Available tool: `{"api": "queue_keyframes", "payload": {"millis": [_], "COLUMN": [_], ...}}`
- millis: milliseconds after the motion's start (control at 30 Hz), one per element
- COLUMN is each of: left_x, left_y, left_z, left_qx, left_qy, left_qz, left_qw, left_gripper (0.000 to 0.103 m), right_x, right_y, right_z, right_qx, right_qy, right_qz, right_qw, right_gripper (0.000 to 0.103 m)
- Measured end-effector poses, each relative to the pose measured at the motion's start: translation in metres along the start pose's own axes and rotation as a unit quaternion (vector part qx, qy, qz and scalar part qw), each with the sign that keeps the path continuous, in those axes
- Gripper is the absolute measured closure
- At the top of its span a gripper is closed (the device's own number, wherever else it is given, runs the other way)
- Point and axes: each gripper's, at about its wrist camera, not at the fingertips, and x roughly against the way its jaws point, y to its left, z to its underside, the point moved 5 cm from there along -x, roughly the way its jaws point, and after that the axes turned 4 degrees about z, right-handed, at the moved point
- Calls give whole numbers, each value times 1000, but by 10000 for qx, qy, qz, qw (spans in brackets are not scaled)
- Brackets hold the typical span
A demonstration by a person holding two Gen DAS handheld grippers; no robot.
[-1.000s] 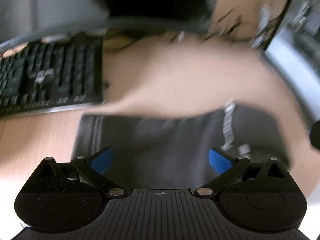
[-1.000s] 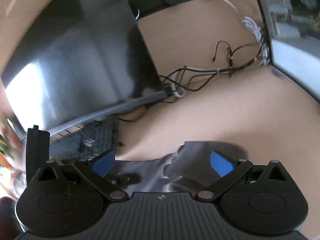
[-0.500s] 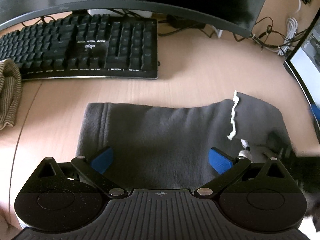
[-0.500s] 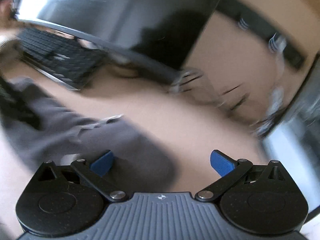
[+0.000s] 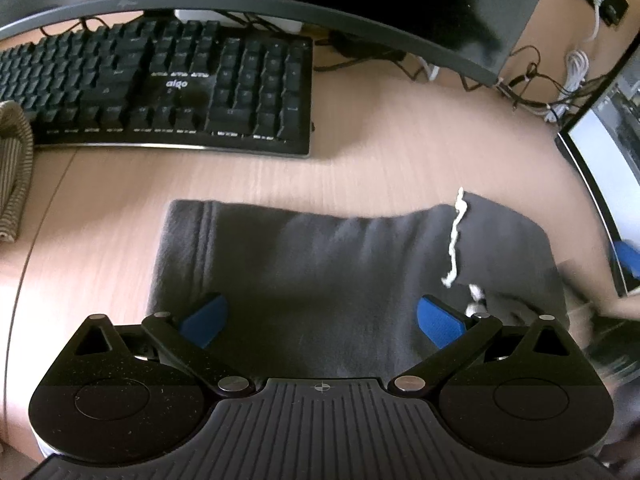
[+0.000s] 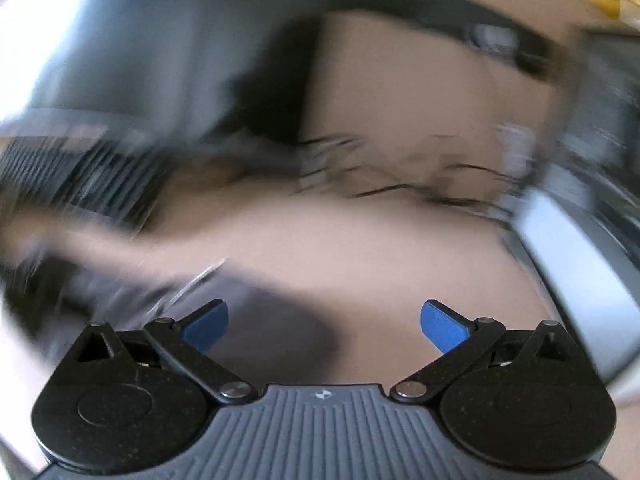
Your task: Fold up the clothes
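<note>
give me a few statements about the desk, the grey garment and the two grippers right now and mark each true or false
1. The left gripper is open over the grey garment. True.
2. A white drawstring lies on the garment. True.
3. The keyboard rests on top of the garment. False: it sits apart from it, farther back on the desk.
4. The right gripper is shut on cloth. False: its jaws stand wide apart and hold nothing.
5. The striped fabric lies at the right edge of the left wrist view. False: it is at the left edge.
</note>
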Motion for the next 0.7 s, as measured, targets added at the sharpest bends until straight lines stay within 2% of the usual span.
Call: {"api": "queue_keyframes", "payload": {"millis": [33,133,200,233,333,400,433,500,567,633,667,700], "left_x": [1,4,4,4,5,5,5,5,6,6,6,6], "left_y": [0,2,3,2,2,2,2,2,4,5,6,7], "left_z": [1,2,2,3,5,5,5,5,4,3,2,2], "left_qx": [-34,-40,-11,-41,-149,-183,-202,-210,-187,-148,-126,-105], "left_qy": [25,32,0,-7,-36,-52,-49,-45,-44,-26,-18,-13], "left_qz": [6,74,110,114,140,156,158,175,206,239,260,282], "left_qw": [10000,10000,9999,9999,9998,9997,9997,9996,9996,9996,9996,9995], "left_gripper": [0,0,0,0,0,0,0,0,0,0,0,0], "right_x": [-6,-12,-18,-20,-4,14,23,35,29,16,10,6], "right_y": [12,0,-33,-51,-101,-115,-116,-99,-59,-14,6,18], "right_z": [4,6,10,13,17,14,12,3,-5,-3,0,5], "right_qx": [266,436,275,175,-427,-946,-1197,-1405,-1094,-543,-135,274], "right_qy": [84,57,209,299,253,-4,-170,-474,-341,-175,-131,-125], "right_qz": [-10,513,1539,2094,3238,3096,2866,2120,1080,280,105,146], "right_qw": [9996,9977,9875,9772,9448,9461,9504,9660,9875,9980,9998,9994], "right_gripper": [0,0,1,1,1,1,0,0,0,0,0,0]}}
